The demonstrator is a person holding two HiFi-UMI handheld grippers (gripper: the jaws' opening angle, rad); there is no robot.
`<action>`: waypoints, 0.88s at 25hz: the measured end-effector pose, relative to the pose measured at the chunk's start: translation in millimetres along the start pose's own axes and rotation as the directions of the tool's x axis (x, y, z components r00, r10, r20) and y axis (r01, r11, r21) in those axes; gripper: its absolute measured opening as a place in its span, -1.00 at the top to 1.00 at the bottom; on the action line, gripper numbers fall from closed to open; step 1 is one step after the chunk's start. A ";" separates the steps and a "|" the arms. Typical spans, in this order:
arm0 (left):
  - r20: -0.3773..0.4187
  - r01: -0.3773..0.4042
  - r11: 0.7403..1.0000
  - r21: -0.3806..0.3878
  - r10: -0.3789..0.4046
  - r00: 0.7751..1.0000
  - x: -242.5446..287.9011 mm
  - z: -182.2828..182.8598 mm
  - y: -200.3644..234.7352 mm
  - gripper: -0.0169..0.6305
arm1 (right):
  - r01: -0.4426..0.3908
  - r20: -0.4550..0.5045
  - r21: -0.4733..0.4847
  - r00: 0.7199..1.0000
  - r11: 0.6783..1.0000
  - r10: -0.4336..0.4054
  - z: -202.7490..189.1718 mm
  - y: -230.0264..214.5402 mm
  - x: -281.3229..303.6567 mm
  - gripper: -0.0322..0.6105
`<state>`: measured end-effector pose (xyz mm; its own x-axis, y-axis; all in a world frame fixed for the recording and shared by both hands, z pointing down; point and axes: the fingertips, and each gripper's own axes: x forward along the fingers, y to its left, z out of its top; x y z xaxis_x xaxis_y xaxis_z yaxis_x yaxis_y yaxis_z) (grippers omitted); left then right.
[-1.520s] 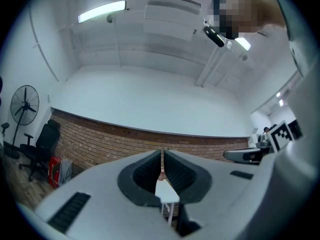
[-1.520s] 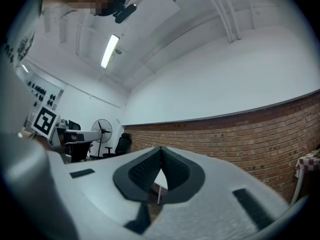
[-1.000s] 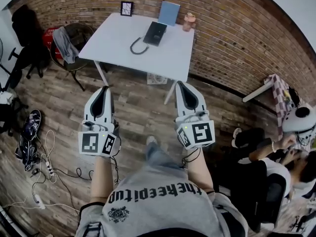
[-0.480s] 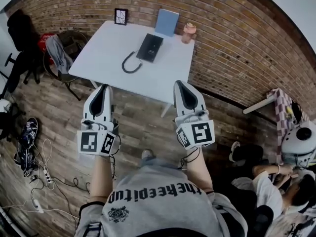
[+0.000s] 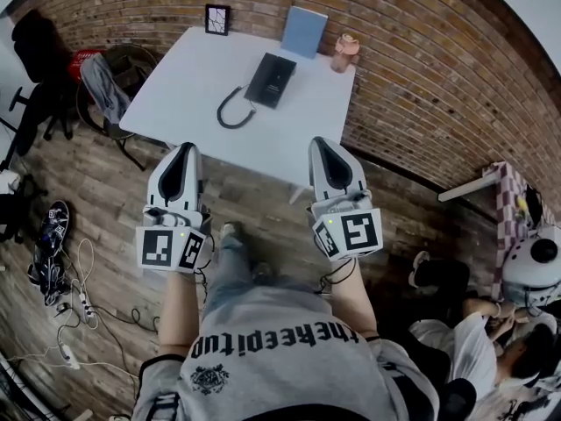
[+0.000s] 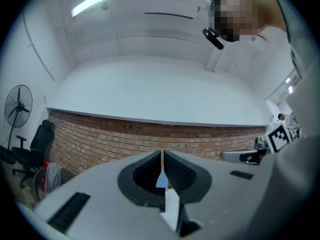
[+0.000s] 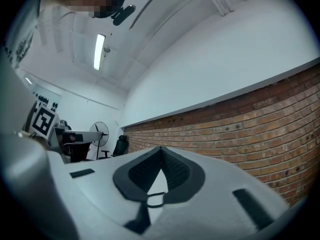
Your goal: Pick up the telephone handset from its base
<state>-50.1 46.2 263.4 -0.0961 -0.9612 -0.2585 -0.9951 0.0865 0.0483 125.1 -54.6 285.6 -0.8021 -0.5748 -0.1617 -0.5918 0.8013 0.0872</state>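
Note:
A black telephone [image 5: 271, 79] lies on the white table [image 5: 193, 95], its curled black cord [image 5: 230, 112] looping off to the left. From here I cannot tell the handset from the base. My left gripper [image 5: 185, 152] is shut and empty, with its tip just short of the table's near edge. My right gripper [image 5: 320, 145] is also shut and empty, with its tip over the near edge. Both are well short of the phone. In the left gripper view [image 6: 162, 156] and the right gripper view [image 7: 160, 151] the jaws meet at their tips, facing the brick wall.
A blue book [image 5: 303, 32], a pink cup [image 5: 345, 53] and a small picture frame [image 5: 216, 18] stand along the table's far edge by the brick wall. A chair with grey cloth [image 5: 105, 82] stands left. Shoes [image 5: 51, 226] and cables lie on the floor. People sit at the lower right.
The person has stepped toward the table, so it now lies closer under both grippers' tips. Both grippers stay shut and level beside each other.

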 end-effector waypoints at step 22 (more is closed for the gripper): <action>0.006 0.098 0.995 -0.036 -0.098 0.995 181.5 -39.4 114.4 0.89 | 0.095 0.007 -0.027 0.995 0.995 -0.095 -24.1 -53.0 189.7 0.89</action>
<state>-180.4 -128.8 260.1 0.0019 -0.9635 -0.2679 -0.9982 -0.0178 0.0570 2.4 -210.1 274.1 -0.7419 -0.6469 -0.1764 -0.6672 0.7384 0.0977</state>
